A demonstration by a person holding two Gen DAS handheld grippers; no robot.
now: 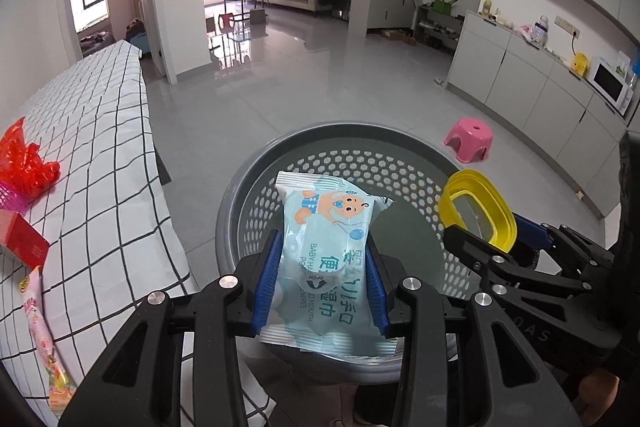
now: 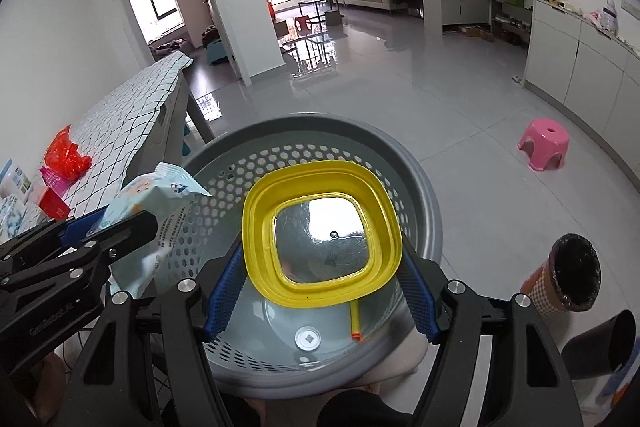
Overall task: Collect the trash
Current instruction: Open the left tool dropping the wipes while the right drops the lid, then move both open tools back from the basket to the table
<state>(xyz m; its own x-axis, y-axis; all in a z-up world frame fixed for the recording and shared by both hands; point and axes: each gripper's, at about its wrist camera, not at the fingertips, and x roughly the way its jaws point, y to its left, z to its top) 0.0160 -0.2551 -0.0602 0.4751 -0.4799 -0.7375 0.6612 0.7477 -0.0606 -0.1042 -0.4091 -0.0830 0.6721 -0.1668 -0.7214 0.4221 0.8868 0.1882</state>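
Grey glossy floor tiles (image 1: pixel 320 95) spread beyond my two tongs, both angled downward over the round grey perforated plastic basket (image 2: pixel 424 195). My left gripper (image 1: pixel 322 279) pinches a pale blue soft pack of baby wipes (image 1: pixel 324 247) between its blue pads, the pack hanging above the basket's mouth. Just to its right, my right gripper (image 2: pixel 320 291) clamps a square yellow plastic lid with a clear centre (image 2: pixel 322 231), held tilted over the basket, whose bottom holds a yellow stick (image 2: pixel 355 319).
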